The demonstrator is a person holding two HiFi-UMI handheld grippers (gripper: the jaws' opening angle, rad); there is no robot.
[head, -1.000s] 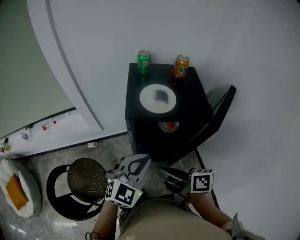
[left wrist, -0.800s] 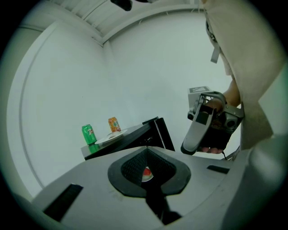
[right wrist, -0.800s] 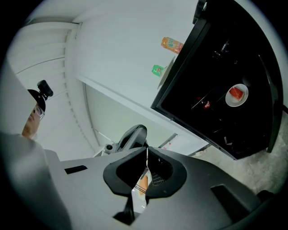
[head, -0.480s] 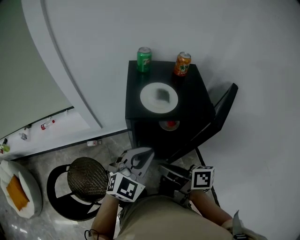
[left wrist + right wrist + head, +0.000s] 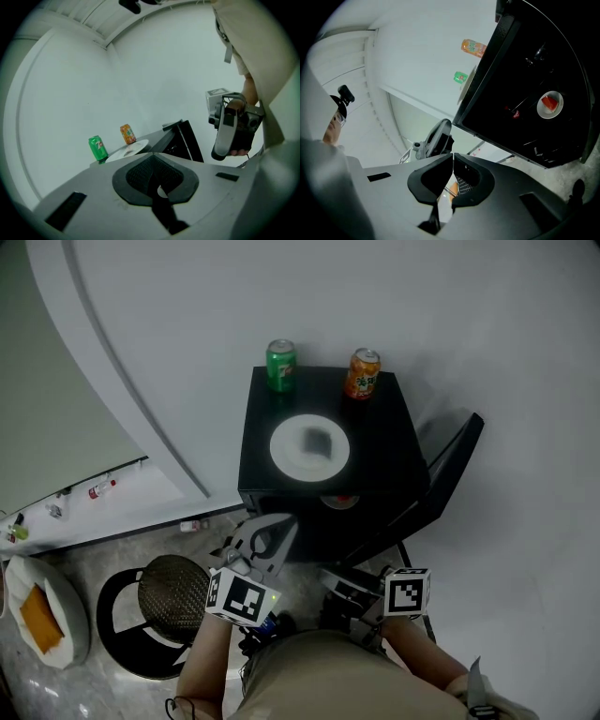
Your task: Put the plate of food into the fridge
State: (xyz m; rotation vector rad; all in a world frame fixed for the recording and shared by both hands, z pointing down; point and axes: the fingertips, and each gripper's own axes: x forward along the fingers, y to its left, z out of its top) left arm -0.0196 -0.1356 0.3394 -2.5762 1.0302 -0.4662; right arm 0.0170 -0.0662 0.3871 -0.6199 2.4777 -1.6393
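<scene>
While your left gripper [image 5: 270, 538] and right gripper [image 5: 336, 581] are pressed together, empty, the plate [image 5: 309, 446] sits on the fridge [image 5: 386, 457], mid frame. It looks hard, slippery and breakable, so grab its rim.

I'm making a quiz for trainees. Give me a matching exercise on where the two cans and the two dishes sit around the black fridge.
Things:
1 green can
2 orange can
3 white plate
4 small dish with red food

Places, as the head view shows them:
A inside the fridge
B middle of the fridge top
C back right of the top
D back left of the top

Pairs: 1-D, 2-C, 3-B, 4-A
</scene>
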